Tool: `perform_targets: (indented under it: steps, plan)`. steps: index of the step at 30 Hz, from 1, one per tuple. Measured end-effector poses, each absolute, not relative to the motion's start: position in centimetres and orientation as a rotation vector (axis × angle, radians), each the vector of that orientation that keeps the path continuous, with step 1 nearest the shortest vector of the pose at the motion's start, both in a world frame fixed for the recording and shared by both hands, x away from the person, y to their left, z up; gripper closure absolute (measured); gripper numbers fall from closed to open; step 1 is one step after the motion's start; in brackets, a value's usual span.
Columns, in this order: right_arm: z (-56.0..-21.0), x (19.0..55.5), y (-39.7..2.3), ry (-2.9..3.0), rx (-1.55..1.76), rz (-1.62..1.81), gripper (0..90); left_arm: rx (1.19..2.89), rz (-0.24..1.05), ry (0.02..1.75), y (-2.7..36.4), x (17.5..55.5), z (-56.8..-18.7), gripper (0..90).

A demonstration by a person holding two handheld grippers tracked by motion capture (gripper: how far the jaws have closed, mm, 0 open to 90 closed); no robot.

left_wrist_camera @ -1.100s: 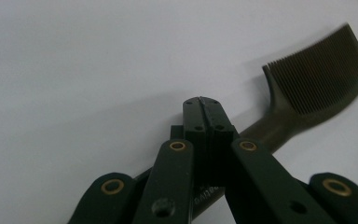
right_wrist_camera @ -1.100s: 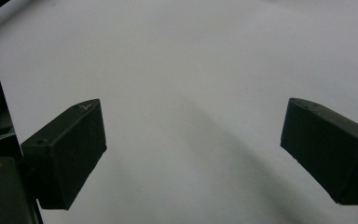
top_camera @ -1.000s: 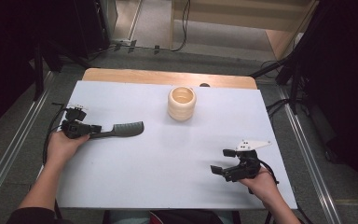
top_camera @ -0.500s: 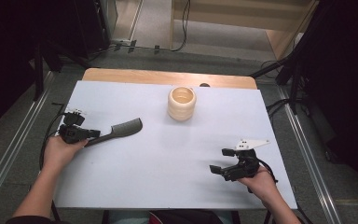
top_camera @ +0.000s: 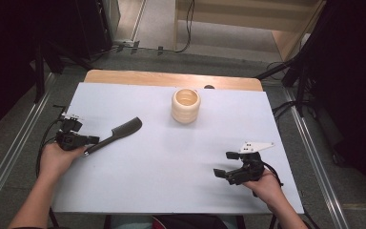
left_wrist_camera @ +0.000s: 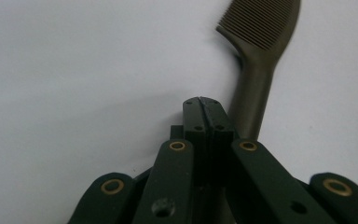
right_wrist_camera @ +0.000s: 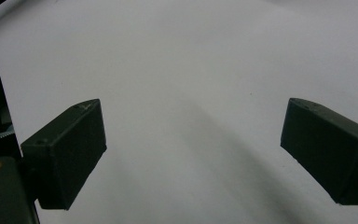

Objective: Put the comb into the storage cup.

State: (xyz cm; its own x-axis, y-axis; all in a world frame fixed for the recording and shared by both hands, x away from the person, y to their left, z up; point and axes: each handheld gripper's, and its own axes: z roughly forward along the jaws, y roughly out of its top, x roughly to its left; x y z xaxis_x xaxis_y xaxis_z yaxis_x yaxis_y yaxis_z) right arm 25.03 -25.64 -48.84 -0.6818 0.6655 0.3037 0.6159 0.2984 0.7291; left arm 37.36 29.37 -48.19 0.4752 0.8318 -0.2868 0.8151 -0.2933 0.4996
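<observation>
Comb gripped, cup not yet reached

The comb (top_camera: 116, 135) is clamped by its handle in the left tool (top_camera: 91, 140), low over the counter (top_camera: 171, 157), well apart from the cup (top_camera: 186, 105); the right tool (top_camera: 224, 164) is held apart, empty.

Cream cup (top_camera: 186, 105) on white table (top_camera: 171, 162)

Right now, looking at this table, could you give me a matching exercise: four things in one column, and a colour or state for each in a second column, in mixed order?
Things:
1. comb
2. cup
3. left gripper
4. right gripper

Colour or state:
a. jaws wide apart, nothing between them
b. cream, standing upright
c. jaws shut together
d. dark, lying flat

Pairs: 1-d, 2-b, 3-c, 4-a
</observation>
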Motion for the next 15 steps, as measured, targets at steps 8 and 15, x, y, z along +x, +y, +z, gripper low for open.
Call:
perform_targets:
  steps: [8,15]
  plan:
    - [-48.87,25.09,-25.56,2.489,1.221,1.352,5.0,2.143,0.022,1.346,29.03,36.47,-48.19,89.2]
    - [-48.9,25.1,-25.51,2.491,1.219,1.352,5.0,2.12,0.025,1.352,29.08,36.31,-48.15,82.9]
